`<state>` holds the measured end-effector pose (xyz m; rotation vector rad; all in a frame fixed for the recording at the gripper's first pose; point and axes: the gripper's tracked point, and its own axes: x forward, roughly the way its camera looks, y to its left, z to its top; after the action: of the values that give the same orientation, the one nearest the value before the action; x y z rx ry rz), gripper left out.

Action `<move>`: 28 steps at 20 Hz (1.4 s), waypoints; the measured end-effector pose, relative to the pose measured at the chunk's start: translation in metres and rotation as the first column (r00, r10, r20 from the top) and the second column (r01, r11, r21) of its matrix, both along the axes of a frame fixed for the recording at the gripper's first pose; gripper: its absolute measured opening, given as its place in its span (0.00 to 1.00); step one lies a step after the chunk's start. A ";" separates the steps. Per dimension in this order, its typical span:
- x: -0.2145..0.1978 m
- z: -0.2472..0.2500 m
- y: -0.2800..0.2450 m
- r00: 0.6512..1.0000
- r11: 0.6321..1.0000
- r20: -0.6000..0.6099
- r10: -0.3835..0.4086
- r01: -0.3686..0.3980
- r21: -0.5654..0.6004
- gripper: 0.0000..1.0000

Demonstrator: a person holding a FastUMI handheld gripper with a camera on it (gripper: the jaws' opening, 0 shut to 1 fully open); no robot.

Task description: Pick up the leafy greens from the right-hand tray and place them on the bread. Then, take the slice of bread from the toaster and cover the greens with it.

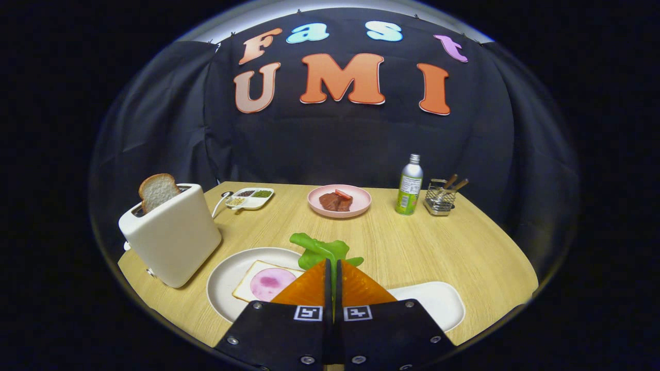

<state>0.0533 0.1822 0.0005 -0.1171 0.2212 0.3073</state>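
Gripper view | gripper point(333, 268) clamped on leafy greens point(322, 251) | plate point(227, 275) — bread point(260, 282) | toaster point(172, 234) — slice point(157, 191)

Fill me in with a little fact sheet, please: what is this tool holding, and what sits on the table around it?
gripper: fingers closed on the leafy greens, lifted above the table
bread with ham: on the round white plate, just left of the fingers
right-hand tray: white, right of the fingers
toaster: left of the plate, bread slice sticking up from it
far side: seasoning dish, pink plate with meat, bottle, wire holder
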 end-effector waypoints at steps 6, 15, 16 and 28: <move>-0.006 -0.015 0.048 0.996 0.997 -0.030 0.080 -0.081 -0.018 0.01; 0.000 -0.044 0.084 0.991 0.990 -0.059 0.121 -0.125 -0.064 0.01; -0.001 -0.048 0.088 0.989 0.989 -0.066 0.129 -0.133 -0.062 0.01; -0.002 -0.059 0.084 0.992 0.991 -0.080 0.098 -0.104 -0.084 0.32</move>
<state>0.0518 0.2662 -0.0583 -0.2044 0.3044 0.4034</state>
